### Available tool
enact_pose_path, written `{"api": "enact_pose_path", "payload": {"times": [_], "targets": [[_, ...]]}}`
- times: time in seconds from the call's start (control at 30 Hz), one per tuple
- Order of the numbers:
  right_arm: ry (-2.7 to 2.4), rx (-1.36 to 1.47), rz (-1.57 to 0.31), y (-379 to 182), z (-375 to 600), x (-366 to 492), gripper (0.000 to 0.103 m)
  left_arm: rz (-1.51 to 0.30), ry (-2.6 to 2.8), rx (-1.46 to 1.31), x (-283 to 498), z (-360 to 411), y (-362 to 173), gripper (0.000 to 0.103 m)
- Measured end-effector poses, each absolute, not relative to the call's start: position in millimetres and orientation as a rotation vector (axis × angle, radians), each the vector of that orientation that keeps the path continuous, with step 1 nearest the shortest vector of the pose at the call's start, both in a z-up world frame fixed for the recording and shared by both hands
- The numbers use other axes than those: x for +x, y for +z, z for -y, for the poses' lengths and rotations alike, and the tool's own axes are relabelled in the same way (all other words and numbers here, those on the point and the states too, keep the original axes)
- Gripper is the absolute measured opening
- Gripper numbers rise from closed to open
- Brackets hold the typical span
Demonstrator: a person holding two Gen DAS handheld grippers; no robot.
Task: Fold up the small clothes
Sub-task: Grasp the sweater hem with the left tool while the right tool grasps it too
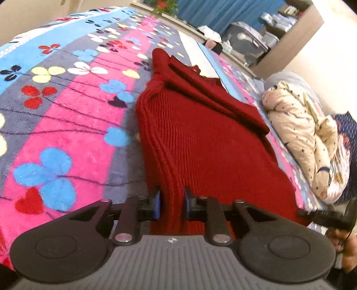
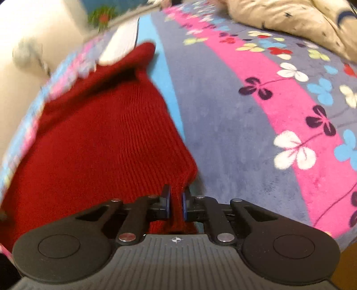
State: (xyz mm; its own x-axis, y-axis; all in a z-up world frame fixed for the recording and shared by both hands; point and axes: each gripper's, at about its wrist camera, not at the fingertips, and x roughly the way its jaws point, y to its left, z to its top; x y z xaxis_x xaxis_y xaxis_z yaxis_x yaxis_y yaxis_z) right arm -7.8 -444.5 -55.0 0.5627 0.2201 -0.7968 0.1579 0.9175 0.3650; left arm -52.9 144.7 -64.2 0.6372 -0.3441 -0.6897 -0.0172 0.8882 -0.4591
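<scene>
A dark red ribbed knit sweater (image 1: 200, 138) lies on a flowered blanket (image 1: 67, 116), with a sleeve folded across its body. My left gripper (image 1: 171, 204) is shut on a bunched fold at the sweater's near left edge, blue pads pressing the knit from both sides. In the right wrist view the same sweater (image 2: 100, 138) spreads to the left, and my right gripper (image 2: 176, 201) is shut on a thin pinch of its near right corner. The other gripper's black tip (image 1: 321, 217) shows at the left view's right edge.
The blanket (image 2: 245, 125) is striped pink, grey and blue. A cream patterned quilt (image 1: 301, 133) is bundled along the right side of the bed. Shelves with bags and a blue curtain (image 1: 223, 11) stand beyond the bed's far end.
</scene>
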Motion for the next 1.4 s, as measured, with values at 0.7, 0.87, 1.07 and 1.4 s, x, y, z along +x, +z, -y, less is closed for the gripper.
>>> {"api": "enact_pose_path", "payload": {"times": [0.7,0.87,1.07,1.4], "targets": [[0.028,0.340,-1.123,-76,436,-1,0.023,-0.865,-0.115,-0.475,-53,-153,-65,0.014],[0.012,0.345,-1.114,-75,437,-3,0.018,-0.887,-0.059,-0.498,-53,-161,-69,0.015],[-0.009,0.361,-1.117,-76,440,-3,0.019,-0.984,-0.012,-0.438,-45,-156,-81,0.032],[0.001,0.371,-1.020,-61,442,-8,0.010,-0.868,-0.007,-0.415,-57,-154,-67,0.012]]}}
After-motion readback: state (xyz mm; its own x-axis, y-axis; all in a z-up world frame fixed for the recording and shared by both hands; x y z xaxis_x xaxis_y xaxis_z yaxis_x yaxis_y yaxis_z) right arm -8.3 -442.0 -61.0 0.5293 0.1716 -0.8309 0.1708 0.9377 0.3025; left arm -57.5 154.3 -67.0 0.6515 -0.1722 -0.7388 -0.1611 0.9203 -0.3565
